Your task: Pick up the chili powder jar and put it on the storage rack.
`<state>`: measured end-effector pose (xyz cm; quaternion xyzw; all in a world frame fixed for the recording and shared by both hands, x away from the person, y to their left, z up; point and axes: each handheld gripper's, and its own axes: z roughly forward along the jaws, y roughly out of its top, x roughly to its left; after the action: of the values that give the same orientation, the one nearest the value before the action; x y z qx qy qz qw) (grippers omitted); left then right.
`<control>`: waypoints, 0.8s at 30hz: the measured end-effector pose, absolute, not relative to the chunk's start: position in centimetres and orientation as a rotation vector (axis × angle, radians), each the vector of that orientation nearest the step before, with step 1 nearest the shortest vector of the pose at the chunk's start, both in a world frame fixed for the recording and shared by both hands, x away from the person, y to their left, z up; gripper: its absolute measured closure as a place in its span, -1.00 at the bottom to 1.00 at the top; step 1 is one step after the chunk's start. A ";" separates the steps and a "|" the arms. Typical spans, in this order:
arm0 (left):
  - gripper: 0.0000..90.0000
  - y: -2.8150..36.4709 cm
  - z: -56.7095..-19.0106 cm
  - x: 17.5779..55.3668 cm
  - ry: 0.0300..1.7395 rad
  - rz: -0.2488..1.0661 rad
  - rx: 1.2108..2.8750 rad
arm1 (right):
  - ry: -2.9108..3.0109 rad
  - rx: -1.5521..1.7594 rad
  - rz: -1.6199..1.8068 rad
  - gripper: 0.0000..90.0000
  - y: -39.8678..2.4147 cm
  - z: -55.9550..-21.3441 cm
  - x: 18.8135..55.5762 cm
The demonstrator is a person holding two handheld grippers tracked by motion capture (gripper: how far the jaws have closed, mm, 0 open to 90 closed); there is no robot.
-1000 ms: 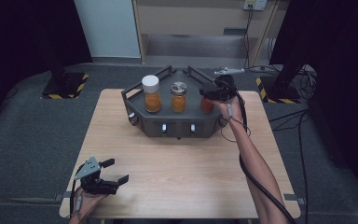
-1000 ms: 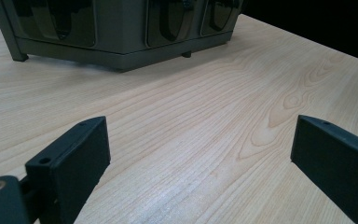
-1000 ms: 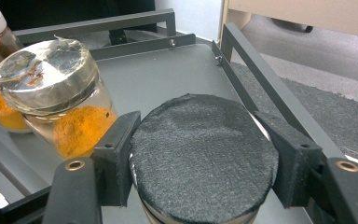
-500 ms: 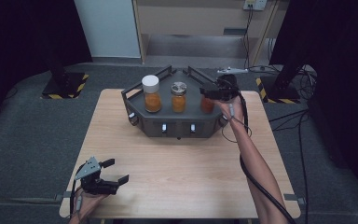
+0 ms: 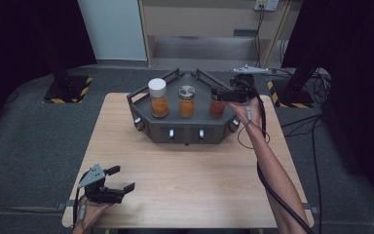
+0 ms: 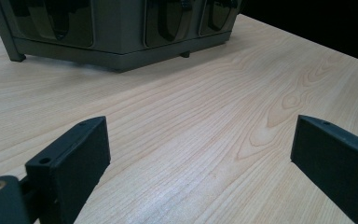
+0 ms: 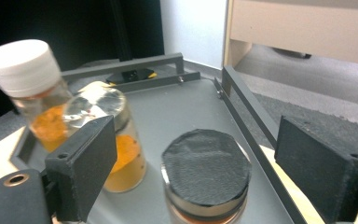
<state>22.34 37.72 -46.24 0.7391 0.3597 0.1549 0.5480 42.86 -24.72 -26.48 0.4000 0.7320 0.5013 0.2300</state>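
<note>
L gripper (image 5: pixel 119 179) idling at near table (image 5: pixel 195 185) edge, jaws wide, holding nothing. Tray (image 5: pixel 143 93) carrying three jars: white-capped jar (image 5: pixel 158 97), silver-lid jar (image 5: pixel 186 101), dark-lid jar (image 7: pixel 206 179) at R end. R gripper (image 5: pixel 217 94) hovering just over the last one, jaws just been opening, nothing gripped. Risk: a pad clipping the lid w/ any sideways move, tipping jar into its neighbour.

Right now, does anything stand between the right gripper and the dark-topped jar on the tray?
Nothing visible does. The right gripper is open just above the dark-topped jar; the foil-topped jar stands off to one side.
</note>
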 end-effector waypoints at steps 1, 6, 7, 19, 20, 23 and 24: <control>-0.92 37.7 -46.2 22.3 0.852 0.367 1.752 | 2.011 1.088 1.393 -0.71 -24.9 -26.3 42.5; -0.92 37.7 -46.2 22.3 0.853 0.368 1.749 | 2.005 1.036 1.419 -0.72 -25.2 -25.7 41.2; -0.92 37.7 -46.2 22.3 0.854 0.367 1.750 | 2.004 1.028 1.421 -0.72 -25.3 -25.6 40.8; -0.92 37.7 -46.2 22.4 0.846 0.363 1.750 | 2.029 0.912 1.447 -0.71 -26.1 -25.3 37.2; -0.92 37.7 -46.2 22.4 0.845 0.364 1.750 | 2.031 0.904 1.452 -0.72 -26.3 -25.4 36.8; -0.92 37.7 -46.2 22.4 0.845 0.363 1.751 | 2.027 0.889 1.469 -0.72 -26.9 -25.6 35.9; -0.92 37.7 -46.2 22.4 0.845 0.363 1.751 | 2.025 0.886 1.473 -0.72 -27.1 -25.7 35.6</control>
<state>22.37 37.73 -46.22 0.7396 0.3570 0.1534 0.5495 35.56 -27.06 -25.67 0.3236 0.7401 0.5384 0.2403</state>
